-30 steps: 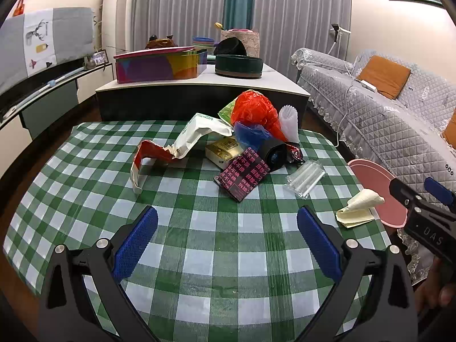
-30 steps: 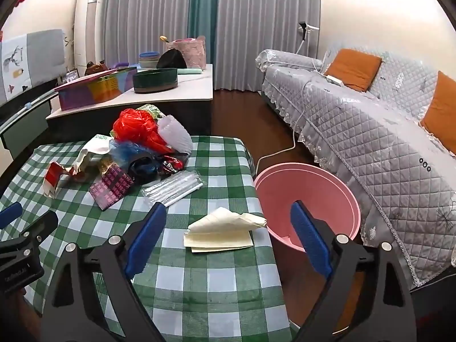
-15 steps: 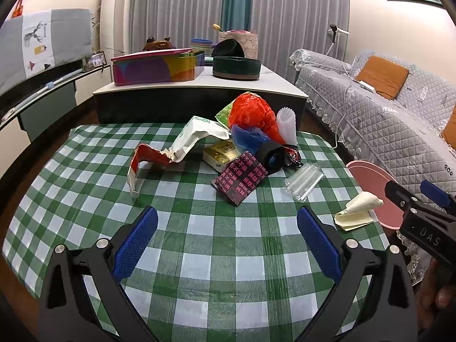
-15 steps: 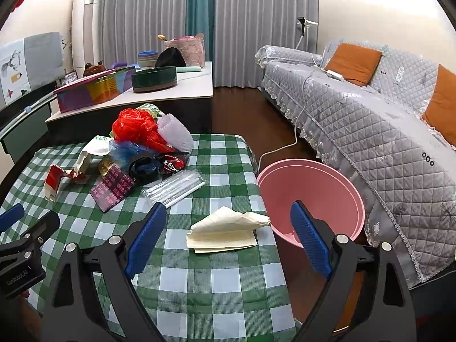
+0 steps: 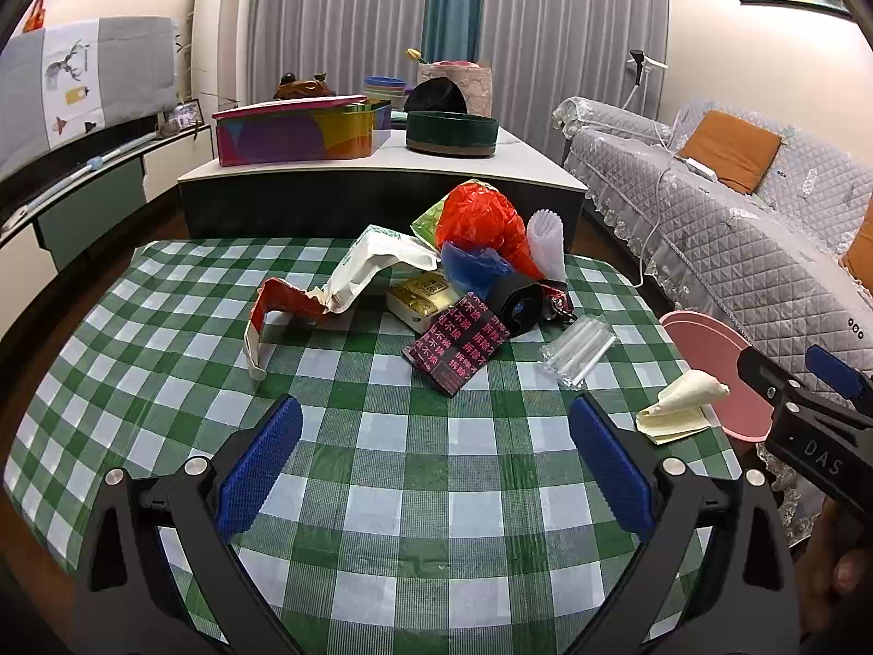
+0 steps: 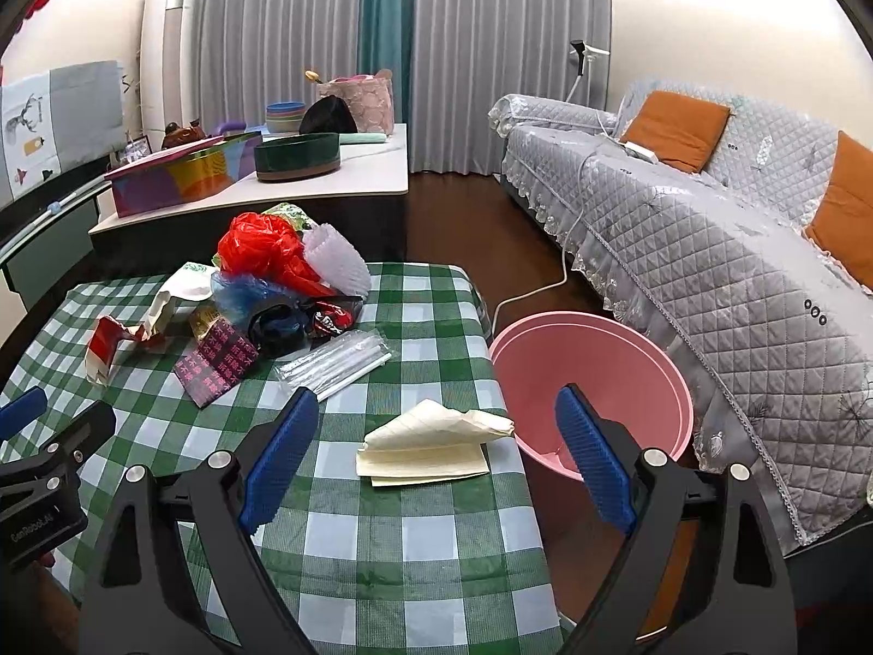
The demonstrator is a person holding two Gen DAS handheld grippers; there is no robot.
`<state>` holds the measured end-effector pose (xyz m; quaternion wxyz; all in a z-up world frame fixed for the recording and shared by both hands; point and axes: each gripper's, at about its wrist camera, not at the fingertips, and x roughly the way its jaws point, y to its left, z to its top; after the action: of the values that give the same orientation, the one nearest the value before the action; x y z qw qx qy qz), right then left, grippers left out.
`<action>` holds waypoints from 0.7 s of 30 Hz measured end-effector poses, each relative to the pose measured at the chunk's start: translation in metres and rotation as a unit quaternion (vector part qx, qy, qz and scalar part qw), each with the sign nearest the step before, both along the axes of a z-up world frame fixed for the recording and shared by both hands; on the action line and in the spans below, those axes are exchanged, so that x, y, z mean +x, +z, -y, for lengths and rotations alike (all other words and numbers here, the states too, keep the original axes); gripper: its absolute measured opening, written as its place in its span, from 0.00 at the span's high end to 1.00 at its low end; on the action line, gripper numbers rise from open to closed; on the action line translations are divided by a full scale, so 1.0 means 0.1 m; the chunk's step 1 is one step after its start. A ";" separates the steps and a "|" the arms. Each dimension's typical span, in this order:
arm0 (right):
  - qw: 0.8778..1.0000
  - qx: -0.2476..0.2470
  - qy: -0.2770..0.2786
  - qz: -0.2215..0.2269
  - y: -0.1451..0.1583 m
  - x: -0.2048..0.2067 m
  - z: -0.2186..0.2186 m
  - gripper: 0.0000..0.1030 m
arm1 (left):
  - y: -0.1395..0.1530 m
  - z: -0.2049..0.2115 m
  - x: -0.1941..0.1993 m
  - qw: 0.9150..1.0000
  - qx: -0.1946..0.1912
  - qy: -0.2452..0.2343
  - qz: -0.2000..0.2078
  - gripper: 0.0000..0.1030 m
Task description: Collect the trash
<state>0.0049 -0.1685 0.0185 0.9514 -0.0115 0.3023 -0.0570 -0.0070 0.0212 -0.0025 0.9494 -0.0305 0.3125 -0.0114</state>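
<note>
The left hand-held gripper [image 5: 434,458] has a black frame with silver screws and two blue ribbed pads. The right hand-held gripper [image 6: 436,453] is built alike. At three o'clock in the left view its black side reads "DAS"; at five o'clock, bare fingers [image 5: 835,578] show.

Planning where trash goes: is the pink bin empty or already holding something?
Looks empty: the right wrist view shows bare pink walls inside the pink bin; its very bottom is hidden behind the rim.
</note>
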 end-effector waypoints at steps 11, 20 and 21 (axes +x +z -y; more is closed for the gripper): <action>1.000 -0.001 -0.001 0.001 0.00 -0.01 0.00 0.16 | 0.00 0.00 0.00 1.000 0.000 0.000 0.000 0.08; 1.000 0.000 0.000 0.001 0.00 -0.01 0.00 0.16 | 0.01 0.02 0.02 1.000 -0.001 0.000 0.000 0.08; 1.000 0.001 0.000 0.000 0.00 -0.01 0.01 0.16 | 0.01 0.02 0.01 1.000 -0.001 0.000 0.000 0.08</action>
<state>0.0037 -0.1690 0.0188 0.9515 -0.0109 0.3022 -0.0571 -0.0056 0.0197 -0.0015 0.9494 -0.0311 0.3122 -0.0118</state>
